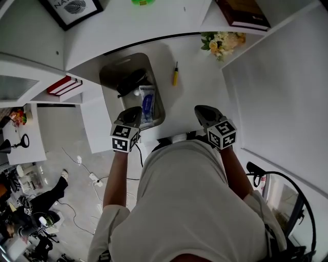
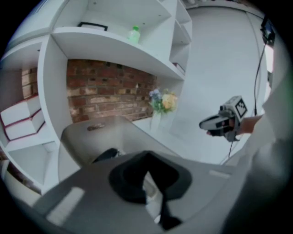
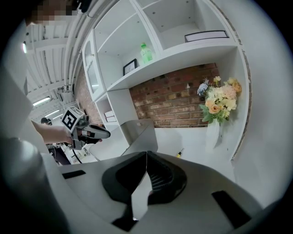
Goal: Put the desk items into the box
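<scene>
A grey box [image 1: 120, 64] stands on the white desk, at its left. It holds a black item [image 1: 130, 82] and a white and blue tube [image 1: 147, 102]. A yellow-handled screwdriver [image 1: 175, 74] lies on the desk just right of the box and shows small in the right gripper view [image 3: 180, 152]. My left gripper [image 1: 136, 110] hangs over the box's near end, shut, with nothing held. My right gripper [image 1: 201, 109] hovers over the desk's near edge to the right of the box, shut and empty. In the left gripper view the box [image 2: 87, 137] lies below the closed jaws.
A vase of flowers [image 1: 223, 43] stands at the desk's back right corner by the wall. Shelves above hold a green bottle [image 3: 145, 52], a framed picture [image 1: 72, 9] and books. Red and white books [image 1: 64, 85] lie on a shelf to the left.
</scene>
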Demonstrator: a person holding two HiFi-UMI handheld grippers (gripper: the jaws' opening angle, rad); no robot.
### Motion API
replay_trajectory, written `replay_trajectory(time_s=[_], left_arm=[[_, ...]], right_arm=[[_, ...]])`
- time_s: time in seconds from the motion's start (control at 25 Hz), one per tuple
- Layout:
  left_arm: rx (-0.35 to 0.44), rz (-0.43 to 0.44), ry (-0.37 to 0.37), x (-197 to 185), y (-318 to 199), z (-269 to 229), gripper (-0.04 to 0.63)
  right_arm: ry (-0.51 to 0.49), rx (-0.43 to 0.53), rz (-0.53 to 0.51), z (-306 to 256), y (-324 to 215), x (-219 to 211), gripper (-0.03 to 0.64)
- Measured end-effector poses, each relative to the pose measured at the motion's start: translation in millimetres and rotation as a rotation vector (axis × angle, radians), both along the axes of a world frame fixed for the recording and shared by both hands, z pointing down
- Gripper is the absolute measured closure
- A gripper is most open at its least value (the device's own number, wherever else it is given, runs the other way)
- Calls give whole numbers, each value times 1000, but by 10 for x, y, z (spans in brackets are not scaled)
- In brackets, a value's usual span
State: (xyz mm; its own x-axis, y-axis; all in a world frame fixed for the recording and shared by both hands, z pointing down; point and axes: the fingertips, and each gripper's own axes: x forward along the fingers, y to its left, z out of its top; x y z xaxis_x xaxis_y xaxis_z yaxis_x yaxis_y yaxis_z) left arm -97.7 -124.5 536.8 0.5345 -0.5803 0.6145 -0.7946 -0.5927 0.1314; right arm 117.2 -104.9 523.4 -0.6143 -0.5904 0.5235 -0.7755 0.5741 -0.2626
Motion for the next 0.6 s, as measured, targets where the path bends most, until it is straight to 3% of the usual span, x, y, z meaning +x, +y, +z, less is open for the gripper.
replay_trajectory(time_s=[0.6], left_arm=[[43,34,91,-114,210,-109,592]], right_arm=[[67,28,50,38,-109,-120,614]])
